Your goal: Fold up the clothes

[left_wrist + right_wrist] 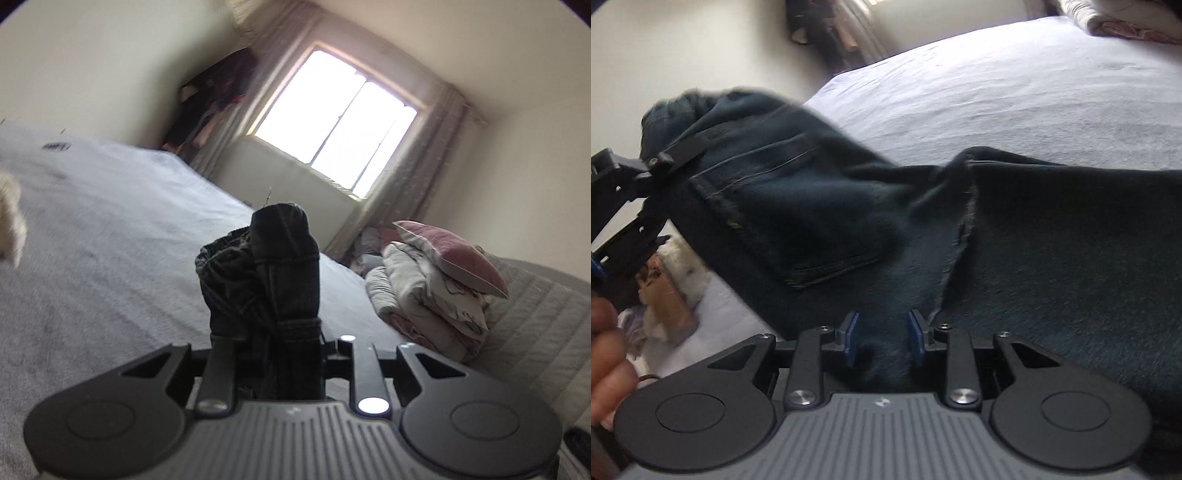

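A pair of dark blue jeans (pixel 1015 240) hangs stretched above the bed, with a back pocket (pixel 783 206) facing the right wrist camera. My left gripper (pixel 269 339) is shut on a bunched fold of the jeans (pixel 273 280), which sticks up between its fingers. In the right wrist view this left gripper (pixel 670 157) clamps the waistband end at the upper left. My right gripper (pixel 882 338) stands open at the jeans' lower edge. Denim lies loosely between its blue pads (pixel 851 338), with a dark gap beside the left pad.
The bed (pixel 110 229) has a pale lilac-grey sheet. Folded bedding and a pink pillow (pixel 454 258) are stacked at its far end, under a bright window (pixel 340 122). A fluffy white and brown item (pixel 672 291) lies at the bed's left. A person's hand (pixel 605 350) shows at the left edge.
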Demonstrator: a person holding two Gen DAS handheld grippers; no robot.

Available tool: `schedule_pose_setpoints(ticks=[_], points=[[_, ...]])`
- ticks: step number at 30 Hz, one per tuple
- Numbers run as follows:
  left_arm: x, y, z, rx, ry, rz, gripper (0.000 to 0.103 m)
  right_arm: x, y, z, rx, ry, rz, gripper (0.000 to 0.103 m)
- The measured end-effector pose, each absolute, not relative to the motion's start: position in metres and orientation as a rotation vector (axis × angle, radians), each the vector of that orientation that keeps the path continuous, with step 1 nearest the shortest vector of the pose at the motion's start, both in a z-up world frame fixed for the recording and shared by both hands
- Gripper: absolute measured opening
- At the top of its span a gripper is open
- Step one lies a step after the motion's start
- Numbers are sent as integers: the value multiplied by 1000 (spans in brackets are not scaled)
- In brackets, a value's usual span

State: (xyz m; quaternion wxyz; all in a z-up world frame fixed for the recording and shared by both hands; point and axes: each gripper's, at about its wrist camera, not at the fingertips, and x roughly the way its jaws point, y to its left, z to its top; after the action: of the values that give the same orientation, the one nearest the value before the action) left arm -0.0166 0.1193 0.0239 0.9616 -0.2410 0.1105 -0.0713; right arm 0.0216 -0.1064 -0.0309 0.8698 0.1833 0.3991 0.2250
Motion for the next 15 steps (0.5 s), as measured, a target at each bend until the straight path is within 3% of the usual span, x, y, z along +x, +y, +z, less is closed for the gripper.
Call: schedule_pose_setpoints(ticks=[11,15], points=[[-28,62,34,-360,169,-308,24,-17,-200,2,611,703,400,40],[-31,39,31,-296,173,-358,25,-23,-243,10,696,627,336,51]])
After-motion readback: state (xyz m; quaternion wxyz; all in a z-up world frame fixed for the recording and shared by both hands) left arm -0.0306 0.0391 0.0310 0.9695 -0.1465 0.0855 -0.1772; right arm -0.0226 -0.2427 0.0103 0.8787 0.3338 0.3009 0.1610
